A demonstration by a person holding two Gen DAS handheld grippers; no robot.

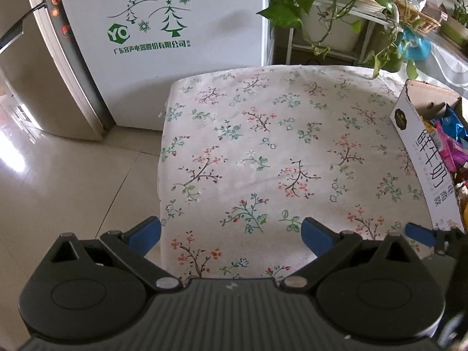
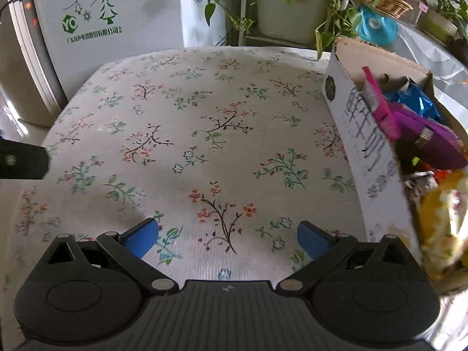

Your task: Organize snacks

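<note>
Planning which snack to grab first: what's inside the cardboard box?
In the cardboard box: pink packet, purple packet, blue foil bag, yellow bag. Anything beneath them is hidden.

A cloth-covered table [image 1: 263, 146] fills the middle of both views, its top bare in front of the grippers. A cardboard box [image 2: 368, 134] stands on the table's right side, and snack packets [image 2: 421, 128] lie piled inside it, some poking above its rim. Behind the table's far left corner stands a refrigerator [image 1: 175, 44] on the tiled floor [image 1: 73, 181], which runs along the table's left edge. Behind the far right edge, a plant stand [image 2: 263, 14] holds a potted trailing plant [image 1: 330, 20], with a wicker basket [image 2: 383, 0] further right.
</note>
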